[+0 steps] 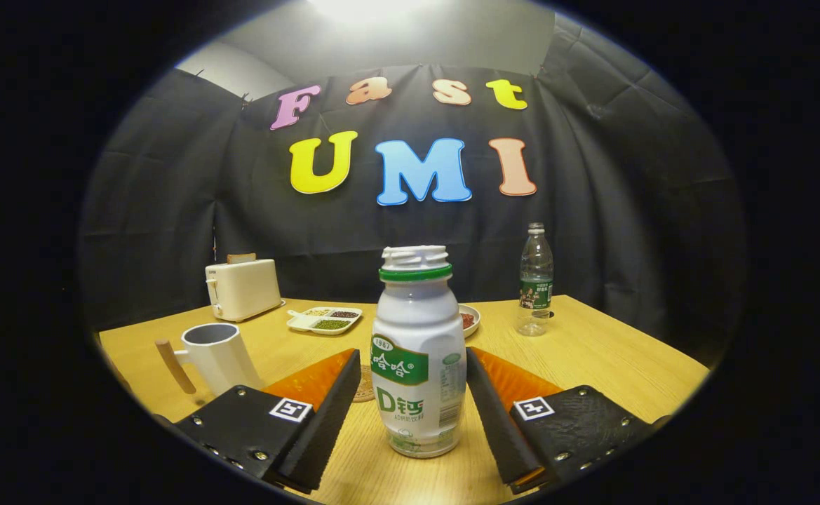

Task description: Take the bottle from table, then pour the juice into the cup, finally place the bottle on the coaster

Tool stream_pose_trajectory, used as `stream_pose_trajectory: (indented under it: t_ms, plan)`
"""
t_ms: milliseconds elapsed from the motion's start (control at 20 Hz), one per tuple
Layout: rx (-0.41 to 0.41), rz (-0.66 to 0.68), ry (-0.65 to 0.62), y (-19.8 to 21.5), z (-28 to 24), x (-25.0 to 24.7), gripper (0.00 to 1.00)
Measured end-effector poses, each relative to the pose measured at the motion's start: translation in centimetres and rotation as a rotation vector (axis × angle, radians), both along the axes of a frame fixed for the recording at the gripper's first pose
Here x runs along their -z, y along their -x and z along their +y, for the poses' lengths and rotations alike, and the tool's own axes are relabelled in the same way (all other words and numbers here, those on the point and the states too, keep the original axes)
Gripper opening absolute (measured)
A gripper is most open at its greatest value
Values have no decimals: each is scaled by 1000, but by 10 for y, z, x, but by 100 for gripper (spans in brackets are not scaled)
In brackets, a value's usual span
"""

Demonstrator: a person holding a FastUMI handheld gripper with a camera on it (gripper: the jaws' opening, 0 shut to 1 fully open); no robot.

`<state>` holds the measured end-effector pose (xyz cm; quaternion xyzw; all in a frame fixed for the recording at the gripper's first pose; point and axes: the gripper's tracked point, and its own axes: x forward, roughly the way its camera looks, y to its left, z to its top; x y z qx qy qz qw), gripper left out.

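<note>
Wooden tabletop (592, 358) stretched out ahead of me, black cloth hanging behind it. I saw the bottle (418, 351) standing upright between the fingers, long axis vertical, open mouth pointing up. My gripper (413, 393) was spread, right finger at the bottle's side, left finger with a gap. Left of the fingers sat the cup (214, 356), handle to the left. A coaster (364, 384) peeked out behind the left finger. Farther back stood a toaster (243, 287), a divided dish (324, 320) and a clear water bottle (535, 279).
</note>
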<state>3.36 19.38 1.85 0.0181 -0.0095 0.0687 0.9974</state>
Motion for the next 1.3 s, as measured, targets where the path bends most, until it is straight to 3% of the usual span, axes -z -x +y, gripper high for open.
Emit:
stream_pose_trajectory:
  t_ms: [50,100,450,1300]
  plan:
    - [5,1,-2,-4,-1,1,84]
    - [14,8,-1,-2,-1,0,73]
    - [42,13,28,-1,0,-4,65]
    - [106,-86,418,0,31,-34,64]
